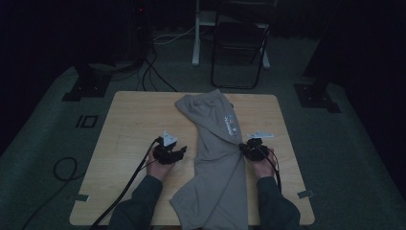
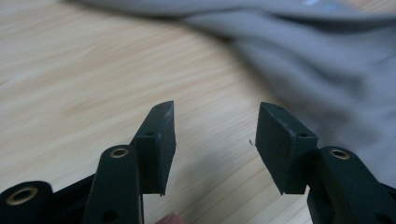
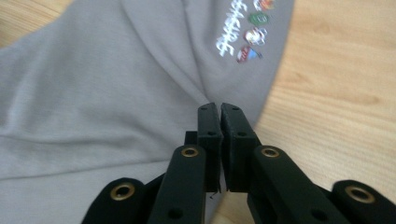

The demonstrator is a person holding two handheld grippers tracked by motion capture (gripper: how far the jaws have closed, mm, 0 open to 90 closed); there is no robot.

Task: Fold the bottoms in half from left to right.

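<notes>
While your two hands rest on the wooden table (image 1: 129, 120), the grey garment (image 1: 218, 158) lies between them as a long strip, running from the table's far middle down over its near edge; take that garment as your landmark. Your right gripper (image 3: 219, 108) sits at the garment's right edge, just below the small coloured print (image 3: 245, 30) with its pale lettering; its jaws are pressed together with almost no gap, and a fold of the grey cloth runs straight into their tips, so they are clamped on the garment's edge; creases fan out from that pinch toward the print. In the high view that same gripper (image 1: 250, 149) touches the garment's right side about halfway along its length, with your right hand (image 1: 263, 165) behind it.

Your left gripper (image 2: 215, 135) is on the garment's left side, near it but not touching; its jaws stand well apart with only bare table between them, gripping nothing; the grey cloth lies ahead of and to the right of the tips. From above, the left gripper (image 1: 168, 151) sits just left of the garment's middle stretch, your left hand (image 1: 158, 165) behind it and a black cable (image 1: 129, 184) trailing back toward the table's near edge.

Beyond the garment's far end, past the table, a dark folding chair (image 1: 239, 48) stands on the floor.
</notes>
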